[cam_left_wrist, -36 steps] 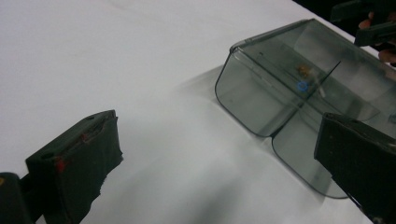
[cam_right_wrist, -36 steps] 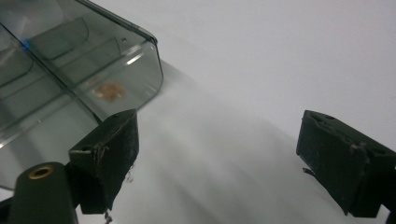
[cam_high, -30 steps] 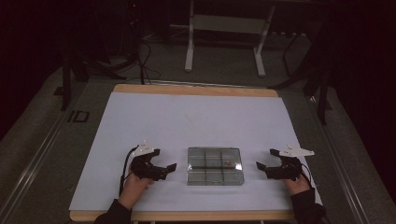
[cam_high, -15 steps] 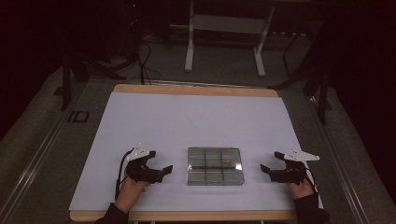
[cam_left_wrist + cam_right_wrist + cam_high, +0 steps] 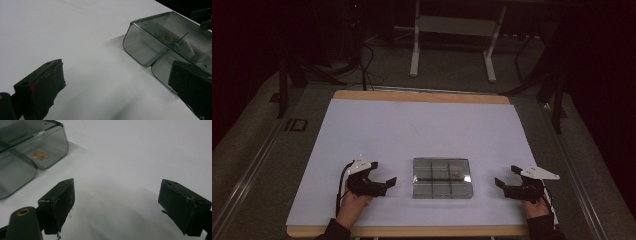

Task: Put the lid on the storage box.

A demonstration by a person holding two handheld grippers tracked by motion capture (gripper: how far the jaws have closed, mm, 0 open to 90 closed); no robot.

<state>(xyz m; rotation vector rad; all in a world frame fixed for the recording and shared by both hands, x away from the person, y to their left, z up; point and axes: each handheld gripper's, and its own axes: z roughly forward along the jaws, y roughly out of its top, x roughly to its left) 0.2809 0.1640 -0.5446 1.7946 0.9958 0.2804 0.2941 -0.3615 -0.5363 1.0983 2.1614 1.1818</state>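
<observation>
From above we see a clear, smoky-grey compartment box (image 5: 442, 178) lying flat near the front edge of the white table cover (image 5: 422, 130), midway between our two hands. The left gripper (image 5: 384, 181) sits just to its left and the right gripper (image 5: 503, 182) a little farther off to its right; neither touches it. Both sets of jaws stand wide apart with nothing between them.

The high view gives us the box's grid of dividers, three compartments across and two deep, and a small brownish speck (image 5: 456, 174) in the far right cell. The left gripper view adds what that one cannot: the box's rounded near corner (image 5: 140, 47), its thin transparent walls and the soft shadow it throws on the cover, with one black jaw overlapping its lower edge in the picture. The right gripper view brings us closest to the small brownish piece (image 5: 40, 154), resting on the floor of a corner cell; what it is we cannot tell.

The cover lies on a wooden tabletop (image 5: 422, 96) whose edge shows at the far and near sides. Beyond it the room is dark, with a white metal stand (image 5: 452, 37) and cables (image 5: 367, 60) on the grey floor.
</observation>
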